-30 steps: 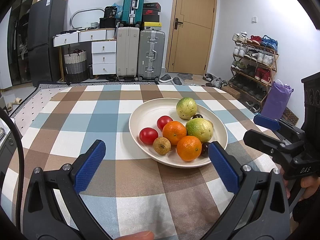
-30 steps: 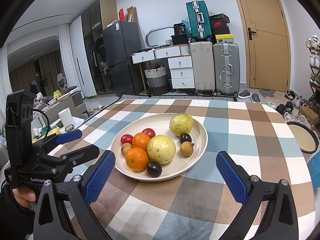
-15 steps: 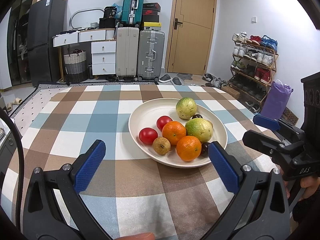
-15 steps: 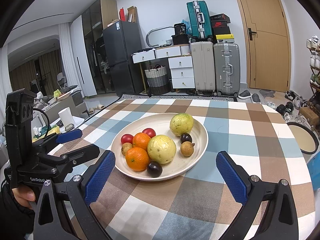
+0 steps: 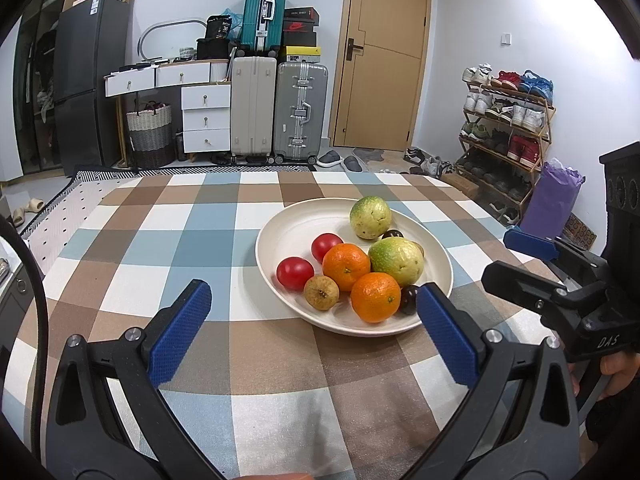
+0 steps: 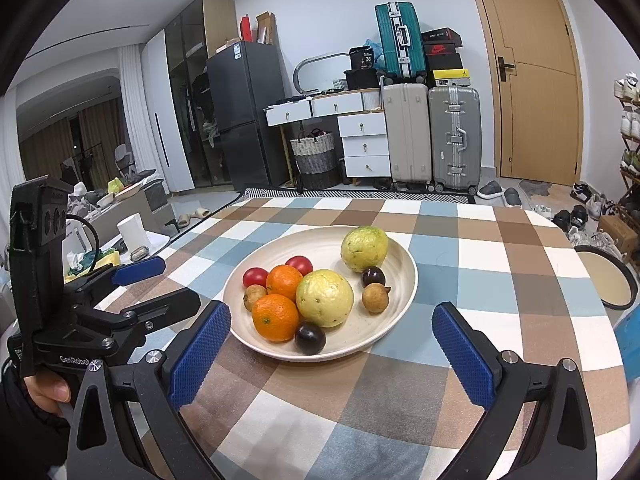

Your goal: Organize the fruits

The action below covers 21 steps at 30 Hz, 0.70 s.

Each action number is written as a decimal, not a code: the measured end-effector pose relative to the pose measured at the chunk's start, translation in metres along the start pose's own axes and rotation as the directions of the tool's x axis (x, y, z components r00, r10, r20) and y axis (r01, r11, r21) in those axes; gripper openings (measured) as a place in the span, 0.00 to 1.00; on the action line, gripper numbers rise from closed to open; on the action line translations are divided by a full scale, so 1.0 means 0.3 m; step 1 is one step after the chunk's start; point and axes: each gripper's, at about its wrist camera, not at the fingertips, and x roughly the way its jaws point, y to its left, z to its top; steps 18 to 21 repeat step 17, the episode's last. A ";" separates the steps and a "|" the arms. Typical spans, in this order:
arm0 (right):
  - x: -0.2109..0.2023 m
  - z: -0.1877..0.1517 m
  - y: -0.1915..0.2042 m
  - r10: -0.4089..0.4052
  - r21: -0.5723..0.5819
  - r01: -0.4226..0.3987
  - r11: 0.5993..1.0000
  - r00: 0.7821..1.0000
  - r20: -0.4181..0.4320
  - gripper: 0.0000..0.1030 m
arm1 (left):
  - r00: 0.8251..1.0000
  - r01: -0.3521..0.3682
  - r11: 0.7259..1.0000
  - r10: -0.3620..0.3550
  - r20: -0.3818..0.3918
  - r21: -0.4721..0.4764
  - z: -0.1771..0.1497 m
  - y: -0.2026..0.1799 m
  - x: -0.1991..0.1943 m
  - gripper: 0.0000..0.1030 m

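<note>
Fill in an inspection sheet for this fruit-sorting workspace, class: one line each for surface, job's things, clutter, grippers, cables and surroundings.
Surface: table under a checked cloth.
Job's things: cream plate holding two guavas, two oranges, two tomatoes, two brown fruits, two dark plums.
Clutter: nothing seen on the cloth besides the plate.
Grippers: left gripper open, empty; right gripper open, empty.
Cables: black cable at the left gripper.
Surroundings: suitcases, fridge, door, shoe rack.

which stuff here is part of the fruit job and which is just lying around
Job: plate, oranges, guavas, tomatoes, dark plums, small brown fruits, left claw, right claw.

Lying about: suitcases, shoe rack, basket, paper roll.
</note>
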 end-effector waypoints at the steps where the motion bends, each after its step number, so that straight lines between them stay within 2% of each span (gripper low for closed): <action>1: -0.001 0.000 -0.001 0.000 0.000 0.000 1.000 1.000 0.001 1.00 | 1.000 -0.001 1.000 0.001 -0.002 0.000 0.000 0.000 0.000 0.99; 21: -0.001 0.000 0.005 0.000 -0.005 0.000 1.000 1.000 0.002 1.00 | 1.000 -0.006 1.000 0.006 0.006 0.005 0.002 0.002 -0.007 0.99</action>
